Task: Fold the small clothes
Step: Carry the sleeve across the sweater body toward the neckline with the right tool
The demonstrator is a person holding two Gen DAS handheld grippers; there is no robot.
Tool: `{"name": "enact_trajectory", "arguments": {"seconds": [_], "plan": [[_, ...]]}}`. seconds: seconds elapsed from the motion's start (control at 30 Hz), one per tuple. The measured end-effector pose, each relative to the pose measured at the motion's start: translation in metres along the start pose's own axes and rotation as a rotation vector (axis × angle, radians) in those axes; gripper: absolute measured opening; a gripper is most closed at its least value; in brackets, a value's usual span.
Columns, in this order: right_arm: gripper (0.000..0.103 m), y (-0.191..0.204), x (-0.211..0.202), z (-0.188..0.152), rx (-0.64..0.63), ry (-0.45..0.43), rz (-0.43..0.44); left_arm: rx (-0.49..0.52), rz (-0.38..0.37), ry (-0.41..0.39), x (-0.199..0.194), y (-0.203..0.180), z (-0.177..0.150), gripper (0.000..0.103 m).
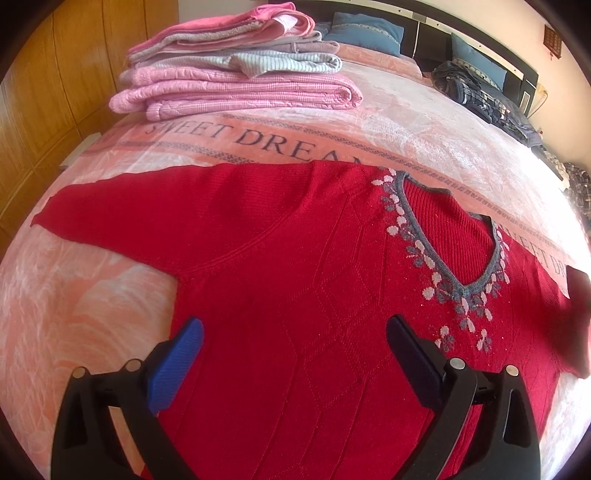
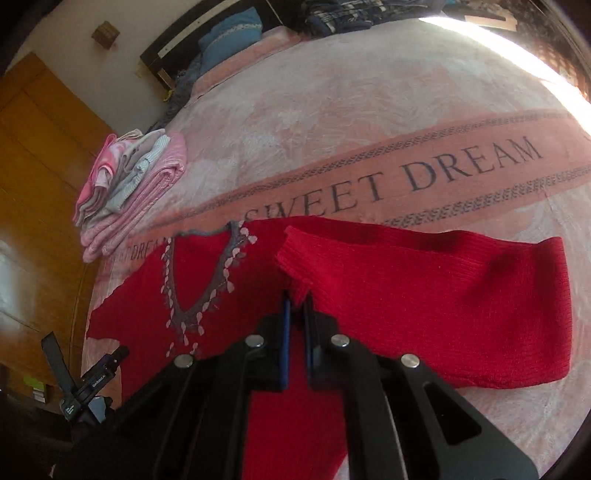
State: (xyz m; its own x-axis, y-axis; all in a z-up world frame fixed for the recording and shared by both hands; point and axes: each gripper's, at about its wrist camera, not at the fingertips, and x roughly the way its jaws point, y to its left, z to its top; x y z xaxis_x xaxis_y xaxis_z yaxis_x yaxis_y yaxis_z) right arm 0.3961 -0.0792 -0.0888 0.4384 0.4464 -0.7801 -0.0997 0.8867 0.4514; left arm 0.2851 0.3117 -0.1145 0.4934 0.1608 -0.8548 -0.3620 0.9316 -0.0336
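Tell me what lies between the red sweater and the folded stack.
Only bare blanket, its "SWEET DREAM" band crossing between sweater and stack, seen in the left wrist view.

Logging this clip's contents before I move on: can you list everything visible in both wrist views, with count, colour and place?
Sweater: one, red with grey-white neckline trim, spread on the bed; right sleeve folded inward.
Folded laundry stack: one pile, pink, grey, pale blue, far left of bed.
Bedspread: one, pink and white, lettered "SWEET DREAM".
Dark clothes heap: one, navy checked, near headboard.
Pillows: two, blue, at headboard.
Wardrobe: wooden, beside bed.
Left gripper: open above sweater body.
Right gripper: shut on sleeve.
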Motion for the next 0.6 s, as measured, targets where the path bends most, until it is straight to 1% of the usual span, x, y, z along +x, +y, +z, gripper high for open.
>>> {"name": "enact_trajectory", "arguments": {"seconds": [0.07, 0.13, 0.23, 0.3, 0.33, 0.4, 0.43, 0.5, 0.6], "plan": [[0.005, 0.024, 0.014, -0.002, -0.024, 0.021, 0.044, 0.001, -0.005, 0.002, 0.000, 0.004, 0.000, 0.099], [0.005, 0.048, 0.028, -0.005, -0.055, 0.042, 0.070, -0.002, -0.013, 0.006, 0.001, 0.007, -0.001, 0.099], [0.005, 0.077, 0.050, -0.013, -0.108, 0.081, 0.072, -0.006, -0.021, 0.011, 0.003, 0.012, 0.000, 0.099], [0.006, 0.087, 0.063, -0.019, -0.125, 0.108, 0.069, -0.013, -0.030, 0.013, 0.003, 0.014, 0.000, 0.099], [0.012, 0.089, 0.069, -0.023, -0.127, 0.129, 0.072, -0.016, -0.035, 0.014, 0.003, 0.014, 0.000, 0.099], [0.021, 0.089, 0.079, -0.029, -0.125, 0.170, 0.090, -0.017, -0.048, 0.018, 0.004, 0.012, 0.001, 0.099], [0.023, 0.089, 0.080, -0.031, -0.125, 0.178, 0.101, -0.017, -0.061, 0.023, 0.004, 0.010, 0.001, 0.099], [0.024, 0.084, 0.075, -0.030, -0.125, 0.175, 0.110, -0.015, -0.094, 0.031, 0.004, 0.003, 0.002, 0.099], [0.032, 0.067, 0.057, -0.023, -0.086, 0.133, 0.117, 0.004, -0.159, 0.043, 0.003, -0.017, 0.002, 0.099]]}}
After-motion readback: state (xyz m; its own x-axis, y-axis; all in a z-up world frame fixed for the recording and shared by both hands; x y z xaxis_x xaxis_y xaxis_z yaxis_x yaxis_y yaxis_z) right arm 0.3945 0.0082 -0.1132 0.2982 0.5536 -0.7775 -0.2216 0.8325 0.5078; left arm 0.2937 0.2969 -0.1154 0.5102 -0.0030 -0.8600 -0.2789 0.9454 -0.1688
